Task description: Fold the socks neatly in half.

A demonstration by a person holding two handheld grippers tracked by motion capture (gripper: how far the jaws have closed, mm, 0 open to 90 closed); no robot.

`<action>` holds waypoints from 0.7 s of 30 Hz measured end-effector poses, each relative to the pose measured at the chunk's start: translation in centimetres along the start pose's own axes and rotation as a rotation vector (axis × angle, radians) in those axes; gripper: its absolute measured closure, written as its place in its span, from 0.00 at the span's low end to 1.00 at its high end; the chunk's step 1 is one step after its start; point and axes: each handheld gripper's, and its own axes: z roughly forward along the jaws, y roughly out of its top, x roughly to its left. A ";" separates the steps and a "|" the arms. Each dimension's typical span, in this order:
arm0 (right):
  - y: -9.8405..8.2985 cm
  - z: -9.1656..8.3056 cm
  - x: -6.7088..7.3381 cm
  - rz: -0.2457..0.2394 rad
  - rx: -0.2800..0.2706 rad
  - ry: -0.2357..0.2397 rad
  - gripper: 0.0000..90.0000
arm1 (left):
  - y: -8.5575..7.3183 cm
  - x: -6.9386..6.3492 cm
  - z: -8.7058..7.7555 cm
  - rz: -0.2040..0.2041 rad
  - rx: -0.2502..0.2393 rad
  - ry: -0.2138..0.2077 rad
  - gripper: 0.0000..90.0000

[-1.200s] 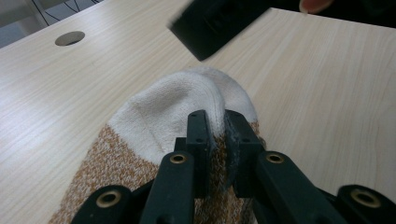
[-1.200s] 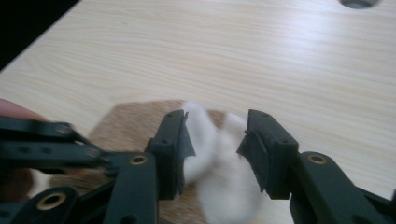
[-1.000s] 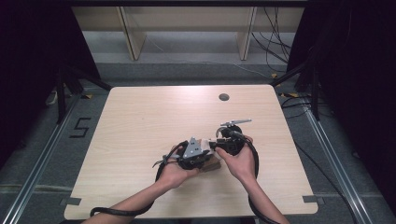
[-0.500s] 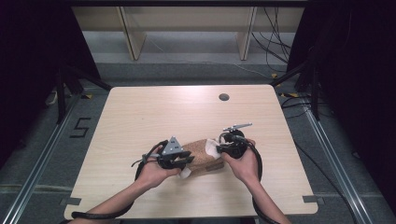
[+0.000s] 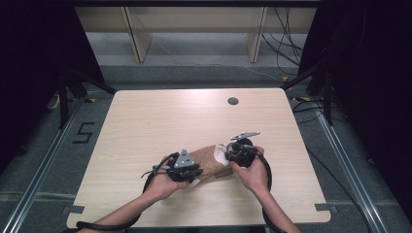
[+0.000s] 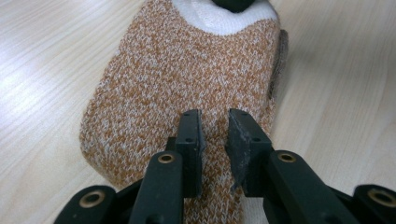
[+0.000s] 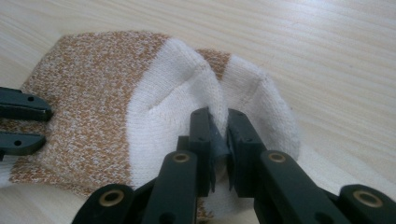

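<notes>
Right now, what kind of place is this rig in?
Probably a lab recording bay: a bare wooden table on a grey floor with metal rails, dark curtains at both sides, loose cables behind.

The counter (image 5: 145, 121) was viewed from above and from the person's side by the high view, which faced forward and down. Each gripper view was taken from close behind its own tongs, low over the wood. The brown-and-white sock (image 5: 211, 162) was shared by all three views: its brown end (image 6: 187, 79) was faced by the left gripper view, its white end (image 7: 187, 93) by the right.
</notes>
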 end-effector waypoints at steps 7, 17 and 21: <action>-0.2 -0.2 -0.2 0.030 0.000 0.030 0.89 | 0.0 -0.1 -0.3 0.014 -0.019 0.007 0.80; 0.2 -1.5 -0.3 0.058 -0.110 0.030 0.63 | 0.7 1.3 -2.8 0.017 -0.046 0.066 0.48; 0.4 -2.2 -0.3 0.065 -0.143 0.035 0.57 | 0.6 1.7 -3.8 0.022 -0.049 0.087 0.41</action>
